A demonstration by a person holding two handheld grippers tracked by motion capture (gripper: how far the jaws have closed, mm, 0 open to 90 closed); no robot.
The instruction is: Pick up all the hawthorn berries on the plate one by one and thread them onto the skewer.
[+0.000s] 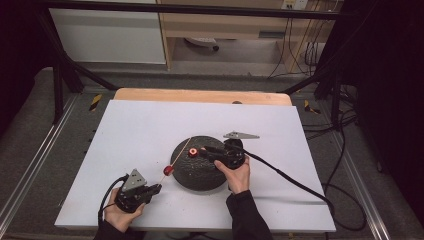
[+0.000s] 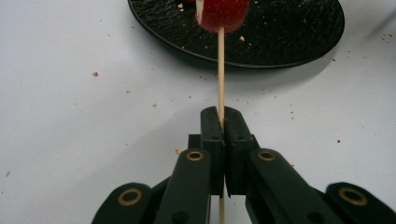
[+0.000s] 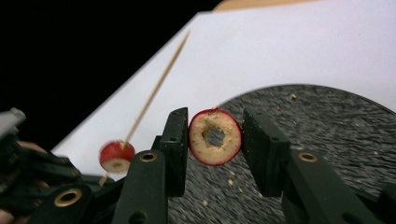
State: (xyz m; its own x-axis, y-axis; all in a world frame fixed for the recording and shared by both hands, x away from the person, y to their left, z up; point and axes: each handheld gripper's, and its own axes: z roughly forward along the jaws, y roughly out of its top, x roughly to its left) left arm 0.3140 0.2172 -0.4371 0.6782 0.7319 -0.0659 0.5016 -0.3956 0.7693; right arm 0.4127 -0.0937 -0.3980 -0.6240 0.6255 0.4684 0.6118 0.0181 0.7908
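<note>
A black round plate (image 1: pixel 197 172) lies mid-table. My left gripper (image 1: pixel 156 189) sits at the plate's near left, shut on the lower end of a thin wooden skewer (image 1: pixel 179 156) that slants up over the plate. One red fruit slice (image 1: pixel 168 170) is threaded on the skewer, seen close in the left gripper view (image 2: pixel 222 14) above my shut left gripper (image 2: pixel 220 114). My right gripper (image 1: pixel 202 151) hovers over the plate, shut on a second red fruit slice (image 1: pixel 193 152). In the right gripper view this slice (image 3: pixel 215 136) is a ring with a cored hole, upright between the jaws of my right gripper (image 3: pixel 215 122).
A white sheet (image 1: pixel 150 125) covers the table, with a wooden edge (image 1: pixel 200 95) at the back. Crumbs dot the plate (image 3: pixel 327 135) and the sheet (image 2: pixel 95 73). A black cable (image 1: pixel 295 182) trails right from the right gripper. Metal frame legs stand at both back corners.
</note>
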